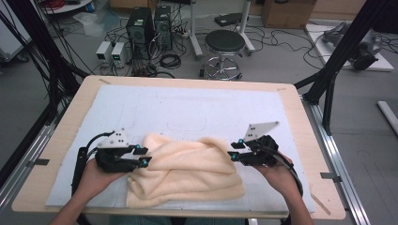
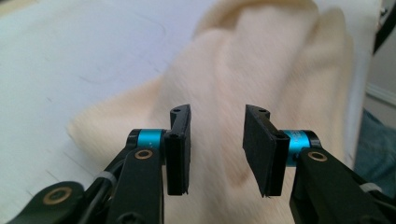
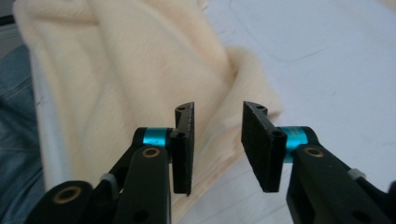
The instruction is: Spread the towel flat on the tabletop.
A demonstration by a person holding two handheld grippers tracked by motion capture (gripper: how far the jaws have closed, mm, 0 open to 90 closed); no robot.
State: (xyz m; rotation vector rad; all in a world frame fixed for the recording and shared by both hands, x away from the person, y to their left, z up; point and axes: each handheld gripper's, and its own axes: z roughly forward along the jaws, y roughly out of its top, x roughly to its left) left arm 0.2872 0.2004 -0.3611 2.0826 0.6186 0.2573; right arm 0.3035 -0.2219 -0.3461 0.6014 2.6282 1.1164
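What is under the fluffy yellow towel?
The towel lies on a pale blue mat covering the wooden table. Anything hidden inside its folds cannot be seen.

We're looking at a wooden table with rounded corners. A pale sheet covers most of its top, leaving bare wood along the left, right and far edges. On the sheet, near the table's near edge and about midway between left and right, lies a cream towel, crumpled and folded over itself. A thin stick rests by the near right corner.
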